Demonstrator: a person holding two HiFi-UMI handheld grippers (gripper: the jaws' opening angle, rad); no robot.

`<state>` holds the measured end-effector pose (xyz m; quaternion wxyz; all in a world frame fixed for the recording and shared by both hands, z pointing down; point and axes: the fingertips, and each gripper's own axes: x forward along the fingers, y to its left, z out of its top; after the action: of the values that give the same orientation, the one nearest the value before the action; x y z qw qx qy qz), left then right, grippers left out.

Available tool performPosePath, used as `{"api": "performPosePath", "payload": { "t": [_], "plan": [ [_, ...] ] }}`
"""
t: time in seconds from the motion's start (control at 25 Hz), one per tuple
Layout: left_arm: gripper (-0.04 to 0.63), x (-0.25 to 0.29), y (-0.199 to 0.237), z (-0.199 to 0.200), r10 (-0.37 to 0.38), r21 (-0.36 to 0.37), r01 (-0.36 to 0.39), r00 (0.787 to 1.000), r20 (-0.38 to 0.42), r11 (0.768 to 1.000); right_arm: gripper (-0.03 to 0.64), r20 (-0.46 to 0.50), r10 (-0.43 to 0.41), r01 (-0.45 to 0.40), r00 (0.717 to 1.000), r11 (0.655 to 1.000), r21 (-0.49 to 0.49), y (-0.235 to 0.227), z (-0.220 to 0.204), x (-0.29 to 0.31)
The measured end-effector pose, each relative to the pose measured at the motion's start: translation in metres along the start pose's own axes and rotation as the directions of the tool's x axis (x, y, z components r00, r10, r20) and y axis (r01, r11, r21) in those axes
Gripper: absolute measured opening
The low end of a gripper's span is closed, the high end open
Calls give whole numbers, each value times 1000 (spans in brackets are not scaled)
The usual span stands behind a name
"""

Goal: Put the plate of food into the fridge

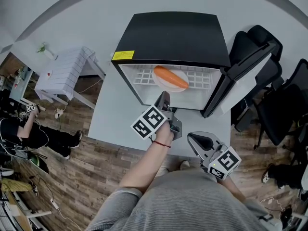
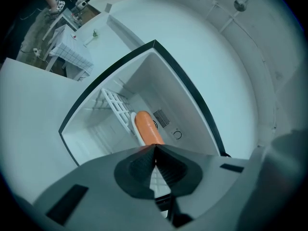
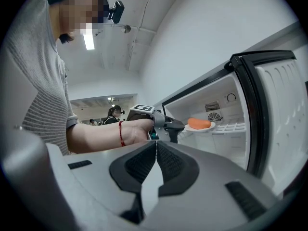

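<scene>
The black mini fridge stands open on the white table. A white plate with a long orange piece of food rests on the wire shelf inside. My left gripper is at the fridge mouth, its tips just short of the plate's near rim. In the left gripper view its jaws are shut with nothing between them, and the food lies right beyond. My right gripper hangs back near my body at the table's front edge, shut and empty.
The fridge door swings out to the right. Black office chairs stand right of the table. A white slatted stand is at the left, and a person sits further left on the wood floor.
</scene>
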<state>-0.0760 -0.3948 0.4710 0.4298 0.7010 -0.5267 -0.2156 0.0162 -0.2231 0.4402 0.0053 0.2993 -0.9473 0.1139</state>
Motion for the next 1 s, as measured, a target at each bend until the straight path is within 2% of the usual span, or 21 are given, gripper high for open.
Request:
{"api": "performPosePath", "payload": {
  "t": [0.16, 0.32, 0.44, 0.64, 0.92, 1.0],
  "plan": [
    [11, -6, -7, -2, -31, 65, 32, 999, -22, 997, 14, 5, -8, 8, 1000, 1000, -2, 3, 0, -3],
    [11, -15, -12, 1, -51, 202, 56, 998, -30, 978, 14, 7, -17, 17, 1000, 1000, -6, 4, 1, -5],
    [11, -20, -15, 1, -68, 288, 76, 997, -41, 954, 14, 8, -23, 23, 1000, 1000, -9, 5, 1, -7],
    [11, -27, -19, -10, -81, 389, 108, 993, -84, 915, 15, 10, -31, 32, 999, 999, -10, 6, 1, -9],
    [11, -45, -27, -41, -141, 508, 221, 972, -190, 832, 15, 11, -37, 37, 999, 999, -14, 7, -1, -9],
    [11, -52, -25, -49, -145, 526, 241, 965, -217, 815, 15, 11, -40, 40, 999, 999, -13, 7, -2, -9]
  ]
}}
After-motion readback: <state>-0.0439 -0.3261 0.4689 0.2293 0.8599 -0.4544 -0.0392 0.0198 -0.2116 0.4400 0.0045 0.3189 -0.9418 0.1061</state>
